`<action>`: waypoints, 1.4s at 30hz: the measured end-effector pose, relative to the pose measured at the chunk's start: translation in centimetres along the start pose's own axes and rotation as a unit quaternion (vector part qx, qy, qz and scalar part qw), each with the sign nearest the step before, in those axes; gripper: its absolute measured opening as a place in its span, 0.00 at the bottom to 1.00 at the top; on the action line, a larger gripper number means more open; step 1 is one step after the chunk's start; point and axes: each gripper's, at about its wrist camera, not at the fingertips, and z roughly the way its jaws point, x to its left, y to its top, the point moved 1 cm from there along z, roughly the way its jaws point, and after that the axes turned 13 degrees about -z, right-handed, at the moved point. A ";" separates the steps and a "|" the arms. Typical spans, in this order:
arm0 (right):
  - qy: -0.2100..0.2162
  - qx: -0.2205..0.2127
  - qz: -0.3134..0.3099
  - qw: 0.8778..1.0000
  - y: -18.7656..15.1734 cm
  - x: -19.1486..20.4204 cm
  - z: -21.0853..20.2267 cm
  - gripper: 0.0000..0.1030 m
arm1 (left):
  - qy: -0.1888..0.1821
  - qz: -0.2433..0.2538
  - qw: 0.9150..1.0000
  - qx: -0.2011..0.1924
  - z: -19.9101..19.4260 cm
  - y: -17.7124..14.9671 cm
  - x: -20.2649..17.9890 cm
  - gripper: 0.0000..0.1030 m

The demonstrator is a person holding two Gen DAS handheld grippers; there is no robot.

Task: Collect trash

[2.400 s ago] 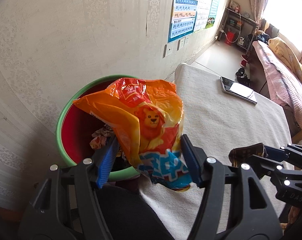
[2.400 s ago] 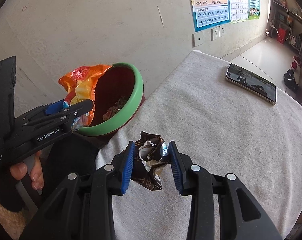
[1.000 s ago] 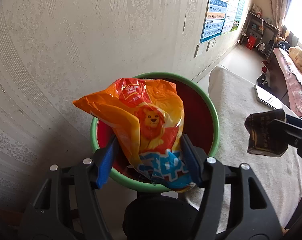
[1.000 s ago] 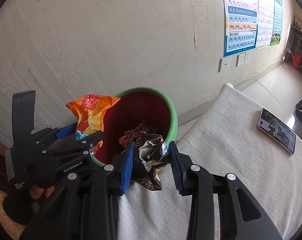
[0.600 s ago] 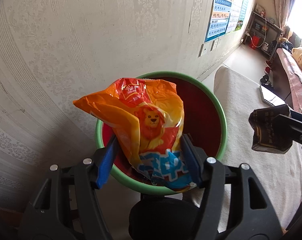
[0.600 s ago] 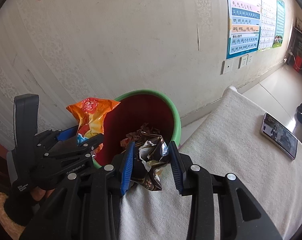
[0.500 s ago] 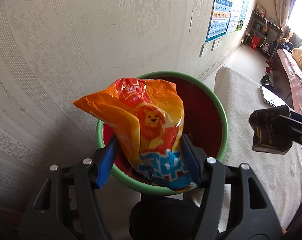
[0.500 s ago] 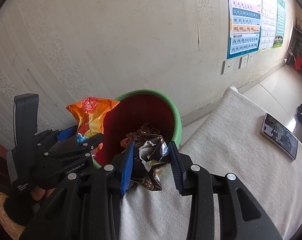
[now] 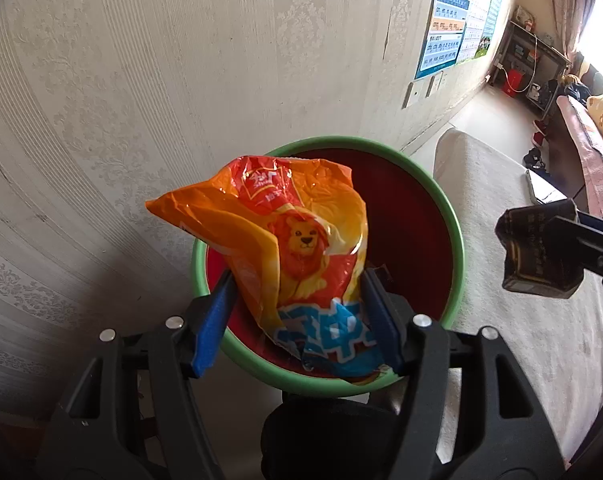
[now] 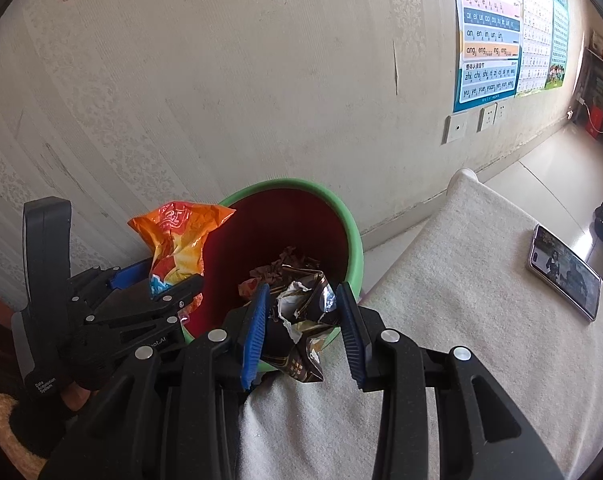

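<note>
Two tongs, each pinching one wrapper: left tongs (image 9: 297,308) grip one orange snack bag (image 9: 285,236), right tongs (image 10: 301,320) one dark wrapper (image 10: 301,320), over one green-rimmed bin (image 10: 351,240).

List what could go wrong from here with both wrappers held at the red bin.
1. The crumpled orange snack bag in the left tongs is wide and puffy; released, it may catch on the green-rimmed red bin and tip out.
2. The crumpled dark foil wrapper in the right tongs sits at the near rim above the pale cloth-covered table, so it may land there.
</note>
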 end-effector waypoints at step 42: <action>-0.214 -0.275 0.019 0.937 -6.1 -4.3 -19.7 0.93 | -0.054 -0.015 0.976 -0.212 -14.7 2.1 -9.2 0.95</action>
